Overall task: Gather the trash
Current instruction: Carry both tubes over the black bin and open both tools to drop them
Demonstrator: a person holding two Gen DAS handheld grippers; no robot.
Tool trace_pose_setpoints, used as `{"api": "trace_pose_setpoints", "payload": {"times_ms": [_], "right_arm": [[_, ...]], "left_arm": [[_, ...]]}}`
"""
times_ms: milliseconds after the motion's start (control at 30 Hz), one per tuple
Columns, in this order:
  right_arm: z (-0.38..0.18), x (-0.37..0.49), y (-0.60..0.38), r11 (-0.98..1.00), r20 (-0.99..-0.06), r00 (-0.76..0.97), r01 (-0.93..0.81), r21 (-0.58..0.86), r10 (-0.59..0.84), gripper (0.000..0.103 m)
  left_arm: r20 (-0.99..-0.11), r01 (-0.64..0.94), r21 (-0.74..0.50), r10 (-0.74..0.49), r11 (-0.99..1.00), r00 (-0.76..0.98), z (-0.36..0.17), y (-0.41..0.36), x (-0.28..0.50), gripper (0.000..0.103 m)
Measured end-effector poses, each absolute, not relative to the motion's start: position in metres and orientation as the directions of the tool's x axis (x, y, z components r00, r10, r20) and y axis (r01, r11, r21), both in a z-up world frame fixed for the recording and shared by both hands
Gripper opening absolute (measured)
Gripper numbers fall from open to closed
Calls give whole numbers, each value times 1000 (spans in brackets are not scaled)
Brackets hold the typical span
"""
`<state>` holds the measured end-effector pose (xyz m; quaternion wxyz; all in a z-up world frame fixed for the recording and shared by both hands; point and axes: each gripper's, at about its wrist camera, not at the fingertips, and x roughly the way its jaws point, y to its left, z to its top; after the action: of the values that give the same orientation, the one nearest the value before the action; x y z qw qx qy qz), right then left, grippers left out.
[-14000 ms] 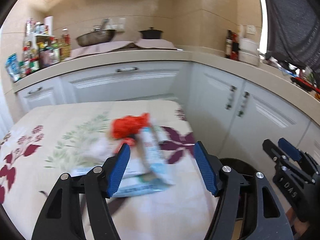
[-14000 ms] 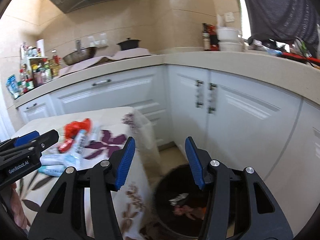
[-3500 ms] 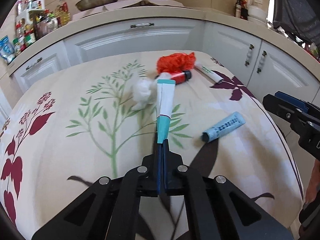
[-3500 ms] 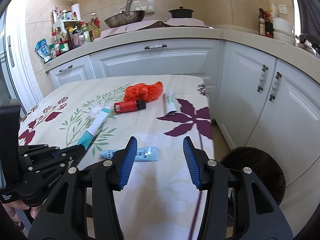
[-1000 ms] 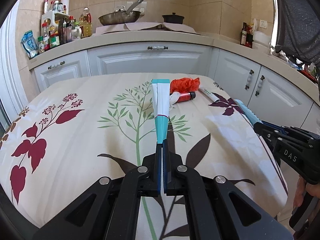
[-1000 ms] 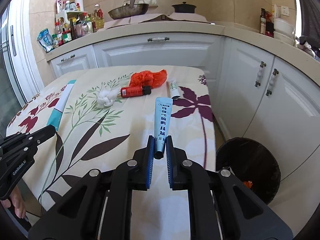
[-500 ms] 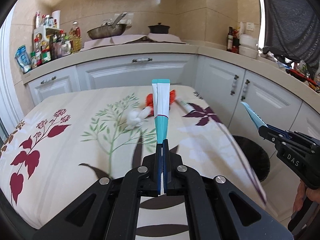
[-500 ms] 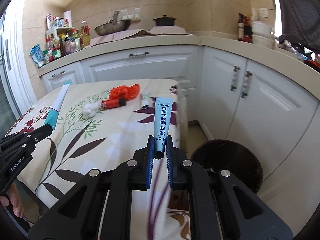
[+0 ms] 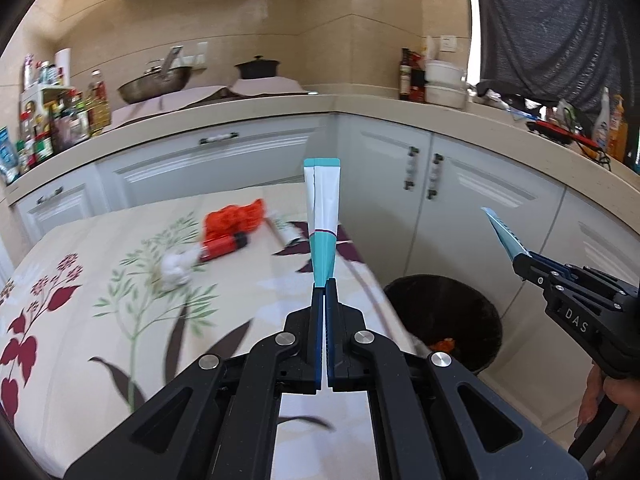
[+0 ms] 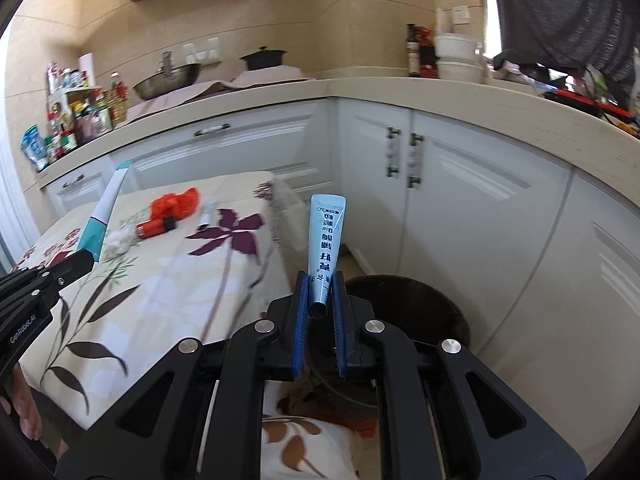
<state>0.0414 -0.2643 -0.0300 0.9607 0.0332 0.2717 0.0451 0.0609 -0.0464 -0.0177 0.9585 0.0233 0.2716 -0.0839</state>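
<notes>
We are holding two flattened tubes by their capped ends: left gripper (image 9: 324,292) jaws clamped on white-and-teal tube (image 9: 322,216), right gripper (image 10: 319,296) jaws on pale-blue tube (image 10: 326,240), nearing round black bin (image 9: 444,320) beside the flowered-cloth counter (image 9: 100,280) for dropping.

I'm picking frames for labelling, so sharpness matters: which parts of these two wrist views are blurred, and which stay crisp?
Left wrist view: the floral tablecloth and red bottle are smeared by motion, while the left gripper and its white-and-teal tube are crisp. Right wrist view: cloth and cabinet handles are streaked; the right gripper and blue tube stay sharp.
</notes>
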Motion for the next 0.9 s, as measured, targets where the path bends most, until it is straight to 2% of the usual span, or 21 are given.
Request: {"api": "trace_pose_setpoints", "payload": {"times_ms": [433,900], "right_arm": [[-36,52,-321,995,-513,858,29,93,23,12],[-50,70,-354,993,-503,865,55,101,3,12]], "left_arm": [[-510,250,-4,-217,968,833,-19,-109,84,1],[-515,274,-19,-244,962,822,-36,-154,106,1]]}}
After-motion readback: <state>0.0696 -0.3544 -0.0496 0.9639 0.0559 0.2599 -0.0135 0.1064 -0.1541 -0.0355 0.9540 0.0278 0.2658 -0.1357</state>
